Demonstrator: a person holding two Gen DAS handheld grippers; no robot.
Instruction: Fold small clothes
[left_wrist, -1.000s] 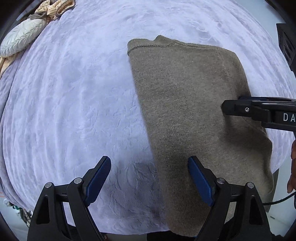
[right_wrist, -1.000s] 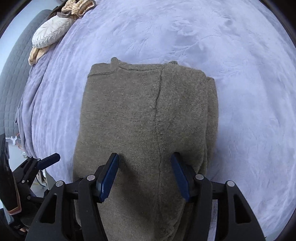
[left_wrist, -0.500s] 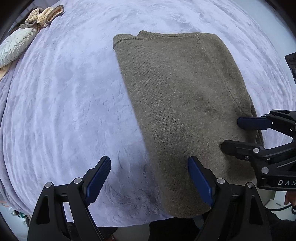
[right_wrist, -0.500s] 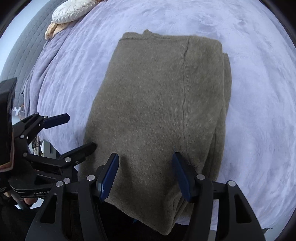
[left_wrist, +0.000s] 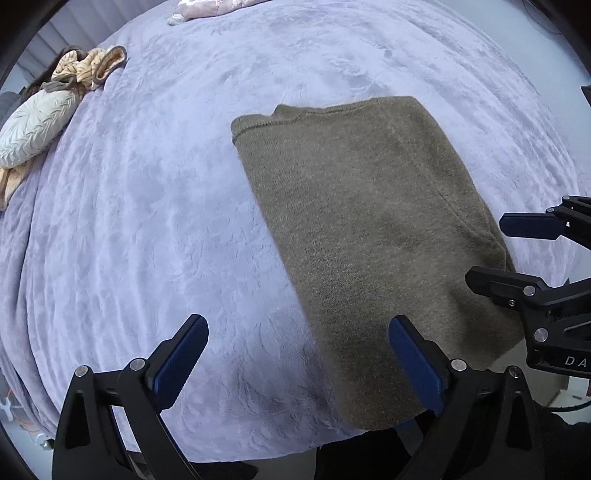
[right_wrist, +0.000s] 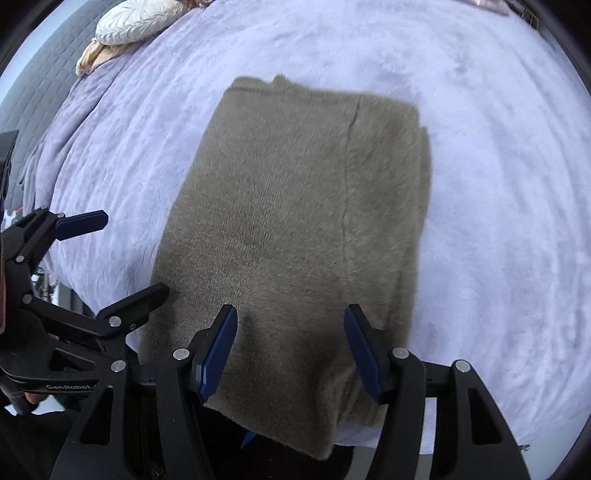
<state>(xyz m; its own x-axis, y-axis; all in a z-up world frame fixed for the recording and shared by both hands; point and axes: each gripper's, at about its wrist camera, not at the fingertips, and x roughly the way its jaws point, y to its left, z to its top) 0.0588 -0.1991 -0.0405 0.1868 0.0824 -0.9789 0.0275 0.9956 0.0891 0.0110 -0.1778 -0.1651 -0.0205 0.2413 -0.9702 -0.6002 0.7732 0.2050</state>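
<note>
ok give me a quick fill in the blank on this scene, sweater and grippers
1. The folded sweater is olive-brown and lies on a ____ blanket.
2. Both the left gripper and the right gripper have their jaws ____.
3. The pads on the fingers are ____ in colour.
4. The white pillow lies at the far ____ side of the left wrist view.

Missing words: lavender; open; blue; left
</note>
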